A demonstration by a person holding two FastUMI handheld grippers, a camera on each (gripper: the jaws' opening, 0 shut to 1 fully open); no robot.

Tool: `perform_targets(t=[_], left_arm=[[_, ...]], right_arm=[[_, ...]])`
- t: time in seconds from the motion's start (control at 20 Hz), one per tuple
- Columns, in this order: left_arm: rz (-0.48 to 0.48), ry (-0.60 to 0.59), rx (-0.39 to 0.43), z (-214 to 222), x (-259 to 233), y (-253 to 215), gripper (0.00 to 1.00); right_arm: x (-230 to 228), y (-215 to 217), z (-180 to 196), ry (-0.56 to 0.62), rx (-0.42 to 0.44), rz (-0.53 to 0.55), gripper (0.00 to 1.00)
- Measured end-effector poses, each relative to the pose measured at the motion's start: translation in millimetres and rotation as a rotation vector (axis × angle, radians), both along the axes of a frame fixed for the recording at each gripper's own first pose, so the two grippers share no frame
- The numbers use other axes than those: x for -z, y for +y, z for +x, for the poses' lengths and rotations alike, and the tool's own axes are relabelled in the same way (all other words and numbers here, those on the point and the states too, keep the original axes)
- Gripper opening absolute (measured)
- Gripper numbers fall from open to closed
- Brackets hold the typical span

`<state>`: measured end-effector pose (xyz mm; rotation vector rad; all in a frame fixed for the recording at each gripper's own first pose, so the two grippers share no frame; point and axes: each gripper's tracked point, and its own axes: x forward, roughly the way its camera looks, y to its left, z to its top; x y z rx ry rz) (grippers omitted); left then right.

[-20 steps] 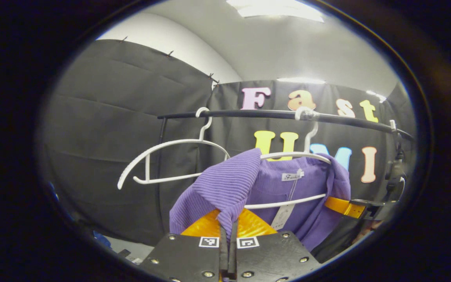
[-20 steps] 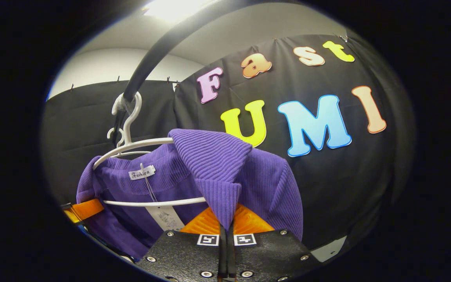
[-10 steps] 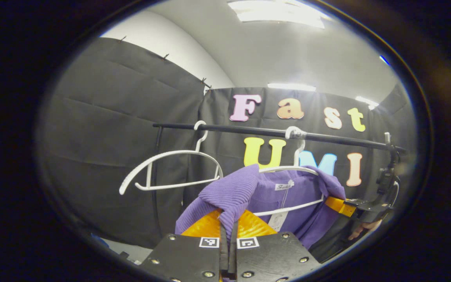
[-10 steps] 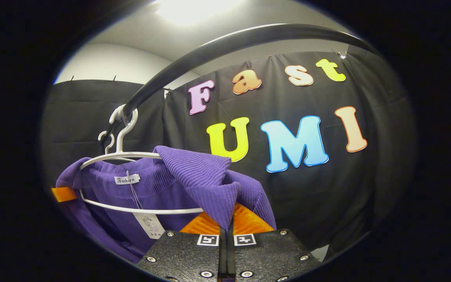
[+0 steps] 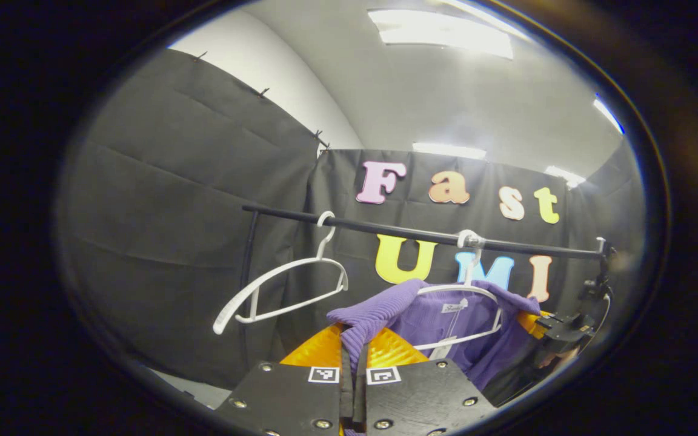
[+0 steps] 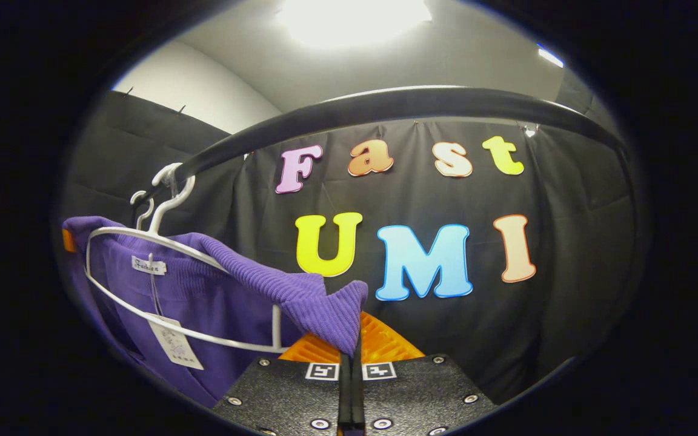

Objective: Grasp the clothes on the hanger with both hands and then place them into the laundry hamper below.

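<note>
— Where's the purple sweater (image 5: 434,321) right now?

— On its white hanger (image 5: 467,290), which hooks over the black rail (image 5: 422,233). The left gripper (image 5: 354,375) has its two fingers pinched together on one ribbed shoulder of it, pulled out toward the camera.

— And the other one?

— The right gripper (image 6: 349,369) is clamped the same way on a ribbed fold of the sweater, beside the hanger's vertical strut. In the left gripper view it shows at the garment's far end, by the rail's end.

— Any writing on the garment?

— A small white neck label (image 6: 148,265) with script too small to make out, and a paper swing tag (image 6: 174,344) hanging below it on a string.

— Anything else on the rail?

— A bare white hanger (image 5: 282,287), tilted, to the left of the sweater.
</note>
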<state>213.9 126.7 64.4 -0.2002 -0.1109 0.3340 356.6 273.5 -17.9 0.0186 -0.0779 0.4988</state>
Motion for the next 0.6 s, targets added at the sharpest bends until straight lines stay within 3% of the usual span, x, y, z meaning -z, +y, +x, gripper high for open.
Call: perform_targets(t=[0.1, 0.25, 0.6], left_arm=[[0.02, -0.015, 0.004, -6.4, -9.0, 8.5, 0.06], [0.05, -0.037, 0.009, -14.7, -22.0, 20.3, 0.01], [0.084, -0.076, 0.024, -4.9, -45.5, 56.0, 0.01]], right_arm=[[-5.1, 0.1, 1.4, -0.03, 0.02, -0.015, 0.0], [-11.6, 2.4, 2.0, -0.074, 0.051, -0.04, 0.0], [-19.7, 14.2, -2.5, -0.113, 0.058, -0.074, 0.0]])
